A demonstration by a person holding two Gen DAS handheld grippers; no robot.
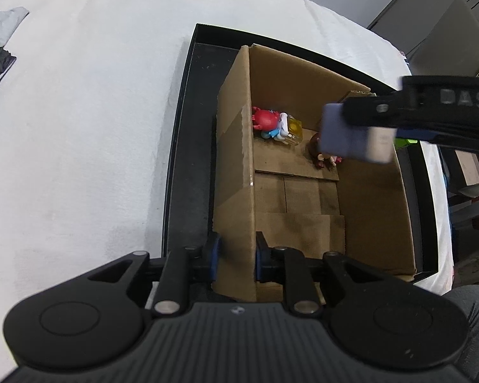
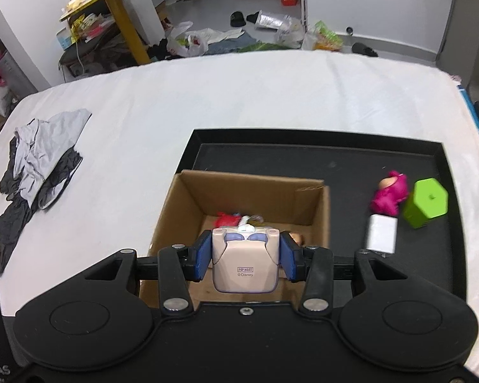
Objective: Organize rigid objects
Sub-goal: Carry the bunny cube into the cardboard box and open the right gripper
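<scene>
An open cardboard box (image 1: 236, 146) stands in a black tray (image 1: 188, 159). My left gripper (image 1: 236, 257) is shut on the box's near-left wall. My right gripper (image 2: 244, 260) is shut on a beige Pop Mart toy box (image 2: 244, 263) and holds it above the cardboard box (image 2: 188, 194); it also shows in the left wrist view (image 1: 354, 134). Inside lie a red crab figure (image 1: 266, 119), a yellow cube (image 1: 295, 127) and a small brown-haired doll (image 1: 325, 159). On the tray (image 2: 303, 153) to the right lie a pink plush toy (image 2: 391, 191), a green hexagonal block (image 2: 426, 202) and a white box (image 2: 381, 233).
The tray sits on a white cloth-covered table (image 2: 207, 95). A heap of grey and black clothes (image 2: 38, 159) lies at the table's left. Beyond the far edge are a yellow-legged table (image 2: 124, 25) and floor clutter.
</scene>
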